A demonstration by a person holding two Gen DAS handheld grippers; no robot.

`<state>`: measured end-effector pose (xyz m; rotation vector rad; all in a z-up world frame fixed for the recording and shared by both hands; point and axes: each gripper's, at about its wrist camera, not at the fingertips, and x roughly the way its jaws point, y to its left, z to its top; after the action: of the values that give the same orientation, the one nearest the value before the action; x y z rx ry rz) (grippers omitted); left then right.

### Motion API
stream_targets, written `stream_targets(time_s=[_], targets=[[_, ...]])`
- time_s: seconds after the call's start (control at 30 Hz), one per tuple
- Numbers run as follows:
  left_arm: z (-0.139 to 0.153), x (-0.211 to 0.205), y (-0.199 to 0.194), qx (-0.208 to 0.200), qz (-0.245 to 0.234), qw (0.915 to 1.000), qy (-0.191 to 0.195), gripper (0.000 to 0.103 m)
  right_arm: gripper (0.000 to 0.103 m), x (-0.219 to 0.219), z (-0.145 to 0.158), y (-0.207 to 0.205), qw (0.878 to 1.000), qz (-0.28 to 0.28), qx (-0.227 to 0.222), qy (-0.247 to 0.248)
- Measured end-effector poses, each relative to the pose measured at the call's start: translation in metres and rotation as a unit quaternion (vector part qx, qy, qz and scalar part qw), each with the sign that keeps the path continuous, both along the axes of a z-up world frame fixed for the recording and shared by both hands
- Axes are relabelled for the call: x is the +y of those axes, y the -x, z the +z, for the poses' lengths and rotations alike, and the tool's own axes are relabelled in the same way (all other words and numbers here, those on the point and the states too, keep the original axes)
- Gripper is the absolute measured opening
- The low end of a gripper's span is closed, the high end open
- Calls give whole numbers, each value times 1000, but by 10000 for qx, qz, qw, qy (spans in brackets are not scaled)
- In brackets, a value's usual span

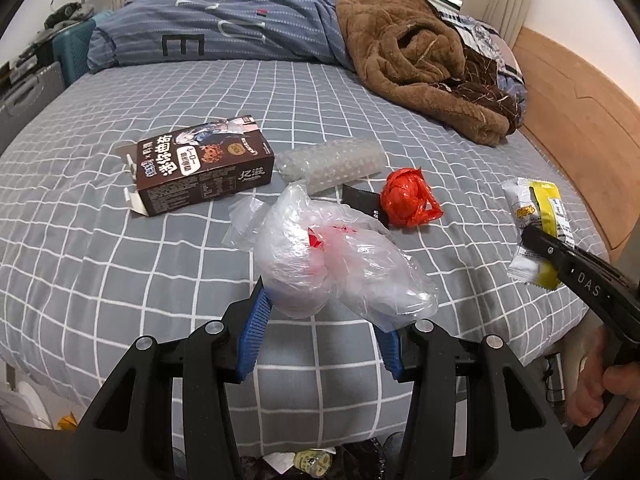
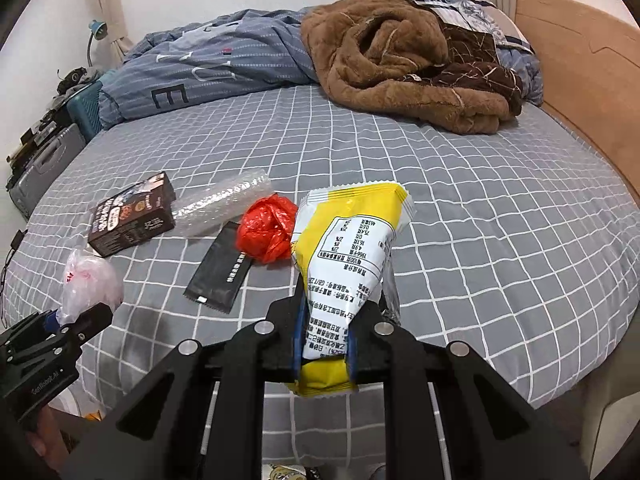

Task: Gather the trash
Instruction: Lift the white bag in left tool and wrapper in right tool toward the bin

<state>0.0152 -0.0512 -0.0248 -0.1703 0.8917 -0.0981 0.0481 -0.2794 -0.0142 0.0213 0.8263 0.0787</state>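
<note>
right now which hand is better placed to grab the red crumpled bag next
Neither is free: the left gripper holds the clear plastic bag, the right gripper the yellow snack wrapper. Once emptied, probably the right; the red crumpled bag lies just ahead.

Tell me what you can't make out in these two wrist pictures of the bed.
- Black sachet: left wrist view, mostly hidden behind the clear plastic bag held in the left gripper.
- Bin contents below the bed edge: both views, cut off by the bottom edge and gripper frames.
- Yellow snack wrapper in the right gripper: brand side faces away in the right wrist view.
</note>
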Motion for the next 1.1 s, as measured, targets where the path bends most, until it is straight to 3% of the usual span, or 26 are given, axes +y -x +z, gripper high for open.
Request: stream_targets(time_s=[1.1], targets=[[15, -19, 90, -154, -192, 9997, 42, 47, 15, 15, 7, 93, 9997, 213, -51, -90]])
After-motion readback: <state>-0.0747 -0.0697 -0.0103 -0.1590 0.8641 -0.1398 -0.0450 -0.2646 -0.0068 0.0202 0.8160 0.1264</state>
